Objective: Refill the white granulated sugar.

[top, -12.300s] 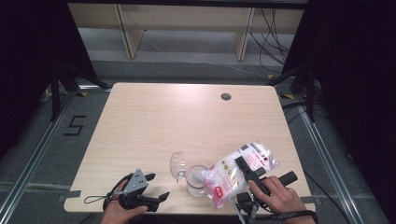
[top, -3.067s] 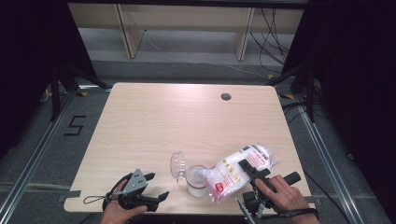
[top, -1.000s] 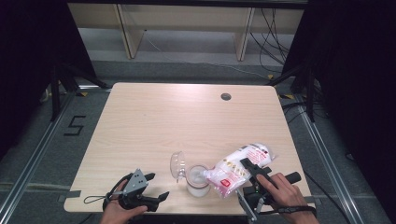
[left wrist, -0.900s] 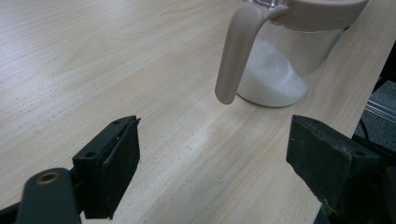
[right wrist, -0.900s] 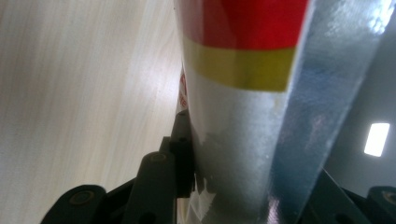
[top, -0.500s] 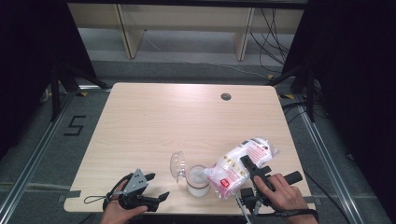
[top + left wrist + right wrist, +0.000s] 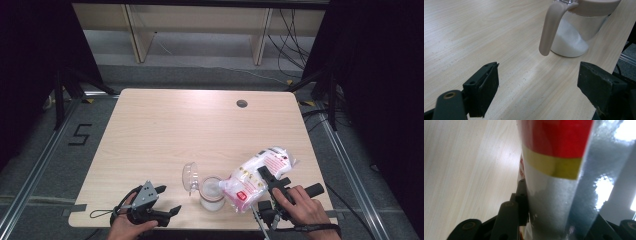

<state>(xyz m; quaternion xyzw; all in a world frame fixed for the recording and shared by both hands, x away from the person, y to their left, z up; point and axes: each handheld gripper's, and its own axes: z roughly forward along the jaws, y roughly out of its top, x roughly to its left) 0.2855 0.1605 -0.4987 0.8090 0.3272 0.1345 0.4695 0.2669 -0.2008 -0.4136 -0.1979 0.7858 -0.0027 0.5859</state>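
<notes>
Right claw (image 7: pixel 266 179) clamped on bag (image 7: pixel 257 172), now tipped lower than second ago, mouth over jar (image 7: pixel 212 193) at near edge of surface (image 7: pixel 165 130). Pouring likely underway. Left claw (image 7: pixel 161 200) wide open, empty, idle near left.

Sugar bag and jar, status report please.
Right gripper shut on bag, tilted over jar. Left gripper open, resting on table. Jar lid flipped open.

Lab-type recording room. Pale wooden table (image 7: pixel 165 130) stands alone on grey floor (image 7: pixel 395 200), floor rails (image 7: pixel 30 175) either side. Black curtains (image 7: pixel 30 60) on both flanks, loose cables (image 7: pixel 290 30) and bare shelving (image 7: pixel 200 20) beyond the table. Tape "5" (image 7: pixel 80 135) marks the floor.
</notes>
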